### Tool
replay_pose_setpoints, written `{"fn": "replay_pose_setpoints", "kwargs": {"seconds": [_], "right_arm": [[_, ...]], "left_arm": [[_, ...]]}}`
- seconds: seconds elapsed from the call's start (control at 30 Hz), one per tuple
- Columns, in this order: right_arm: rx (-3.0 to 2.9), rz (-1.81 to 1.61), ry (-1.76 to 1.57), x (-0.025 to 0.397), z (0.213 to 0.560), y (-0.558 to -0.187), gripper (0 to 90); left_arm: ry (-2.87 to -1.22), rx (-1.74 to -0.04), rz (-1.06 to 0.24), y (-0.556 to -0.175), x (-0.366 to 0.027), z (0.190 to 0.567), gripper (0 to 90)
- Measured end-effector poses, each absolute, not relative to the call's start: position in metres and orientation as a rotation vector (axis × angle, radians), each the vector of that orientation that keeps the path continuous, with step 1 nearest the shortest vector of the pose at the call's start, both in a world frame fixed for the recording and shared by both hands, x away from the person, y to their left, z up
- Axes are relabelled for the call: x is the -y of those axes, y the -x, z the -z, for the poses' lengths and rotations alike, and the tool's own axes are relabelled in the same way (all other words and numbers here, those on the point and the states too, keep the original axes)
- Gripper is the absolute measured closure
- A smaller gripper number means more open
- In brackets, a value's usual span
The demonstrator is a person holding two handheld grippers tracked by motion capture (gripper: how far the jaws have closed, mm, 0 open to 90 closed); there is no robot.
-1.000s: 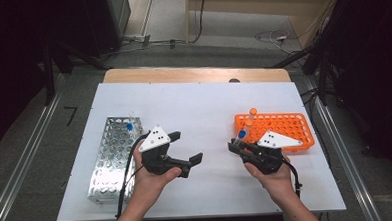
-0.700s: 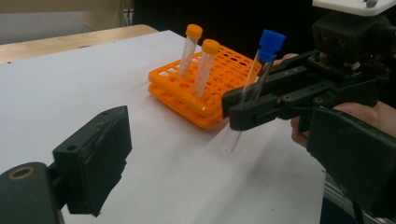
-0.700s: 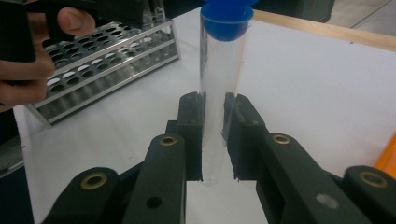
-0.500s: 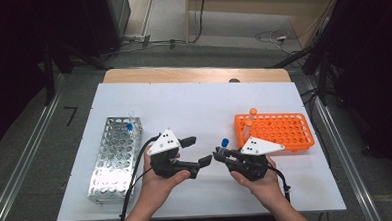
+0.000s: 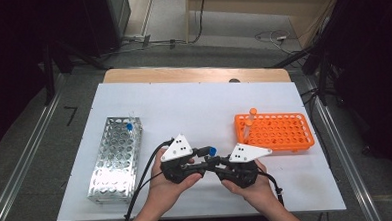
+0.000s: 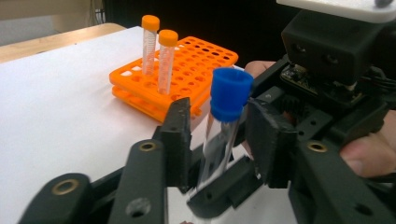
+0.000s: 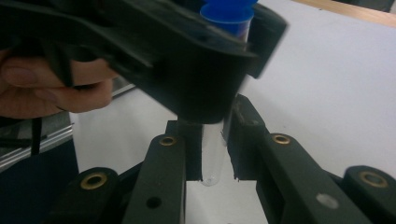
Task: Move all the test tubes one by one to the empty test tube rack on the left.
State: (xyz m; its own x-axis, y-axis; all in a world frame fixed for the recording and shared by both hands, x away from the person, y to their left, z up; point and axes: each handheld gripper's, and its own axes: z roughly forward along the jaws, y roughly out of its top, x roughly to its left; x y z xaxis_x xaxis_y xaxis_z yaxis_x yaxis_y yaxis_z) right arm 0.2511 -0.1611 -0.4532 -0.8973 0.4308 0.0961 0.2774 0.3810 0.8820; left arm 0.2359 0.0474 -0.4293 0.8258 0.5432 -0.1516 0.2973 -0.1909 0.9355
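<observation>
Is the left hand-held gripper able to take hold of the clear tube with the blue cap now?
Probably yes: the left hand-held gripper already has its jaws on both sides of the clear blue-capped tube, and the right hand-held gripper grips only its lower end.

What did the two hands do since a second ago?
The right gripper carried the blue-capped tube leftward from the orange rack to mid-table, meeting the left gripper. The tube now stands between both grippers' jaws. The metal rack and the orange rack stayed put.

tube [image 6: 219, 140]: clear glossy plastic | cap [image 6: 229, 94]: matt blue plastic | left rack [image 5: 115, 156]: shiny perforated metal
</observation>
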Motion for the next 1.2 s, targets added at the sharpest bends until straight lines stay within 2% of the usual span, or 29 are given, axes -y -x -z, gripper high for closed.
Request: {"fn": "replay_pose_setpoints", "kwargs": {"seconds": [0.13, 0.37, 0.47, 0.67, 0.93, 1.2], "right_arm": [[-2.498, -1.542, -0.628, 0.159, 0.454, -0.250, 75.0], [-2.505, -1.543, -0.630, 0.159, 0.455, -0.251, 74.0], [-2.504, -1.551, -0.631, 0.161, 0.455, -0.252, 63.7], [-2.504, -1.597, -0.642, 0.166, 0.452, -0.255, 31.7], [-2.484, -1.559, -0.675, 0.177, 0.451, -0.261, 0.5], [-2.449, -1.546, -0.703, 0.195, 0.450, -0.267, 0.0]], "left_arm": [[-1.794, -0.633, -0.275, -0.234, -0.046, 0.429, 75.5], [-1.807, -0.618, -0.315, -0.232, -0.047, 0.429, 77.0], [-1.792, -0.633, -0.325, -0.233, -0.053, 0.426, 77.0], [-1.764, -0.683, -0.361, -0.237, -0.071, 0.422, 77.1], [-1.715, -0.749, -0.418, -0.242, -0.101, 0.416, 77.1], [-1.672, -0.826, -0.474, -0.246, -0.133, 0.413, 77.1]]}}
